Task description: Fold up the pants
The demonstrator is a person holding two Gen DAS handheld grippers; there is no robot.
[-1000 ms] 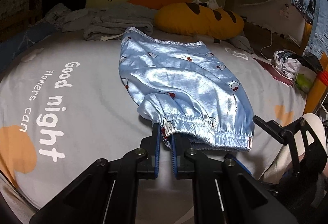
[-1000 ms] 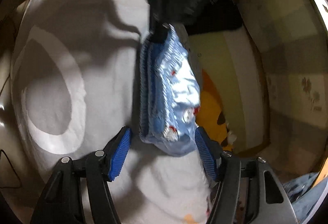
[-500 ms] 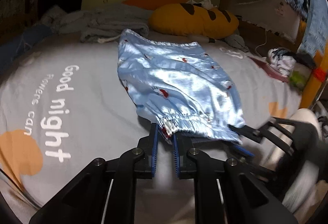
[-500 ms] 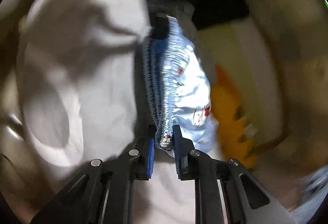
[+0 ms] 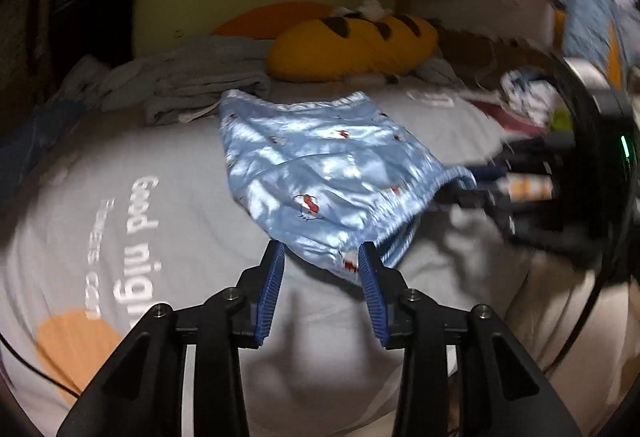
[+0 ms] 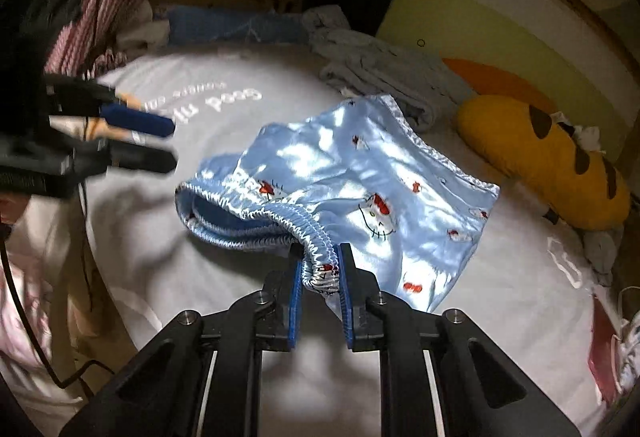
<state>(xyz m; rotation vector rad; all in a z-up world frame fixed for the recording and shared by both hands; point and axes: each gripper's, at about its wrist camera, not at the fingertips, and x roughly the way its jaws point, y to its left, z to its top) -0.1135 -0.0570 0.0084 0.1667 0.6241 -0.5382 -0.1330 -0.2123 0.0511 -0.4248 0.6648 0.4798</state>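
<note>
While we look along our left tongs (image 5: 322,263), we see their blue pads (image 5: 273,288) spread wide apart, with nothing pinched between them. The stretchy edge of the pants hangs right in front of the gap. On the left side of the bed (image 5: 72,205) white words say "Good night". A pile of gray clothes (image 5: 188,85) sits behind the words. The pants (image 5: 320,173) lie in the middle of the bed. They are shiny and light blue, with little white cats that wear red bows. The cloth is folded over and full of soft wrinkles, and bright spots of light shine on it. Behind the pants rests a yellow pillow (image 5: 356,45) with dark stripes. Over on the right, our right tongs (image 6: 320,269) are squeezed tight on the stretchy edge (image 6: 316,237) of the pants and hold that corner a little off the bed. Near that corner the edge gapes open, and we can see darker blue inside.
</note>
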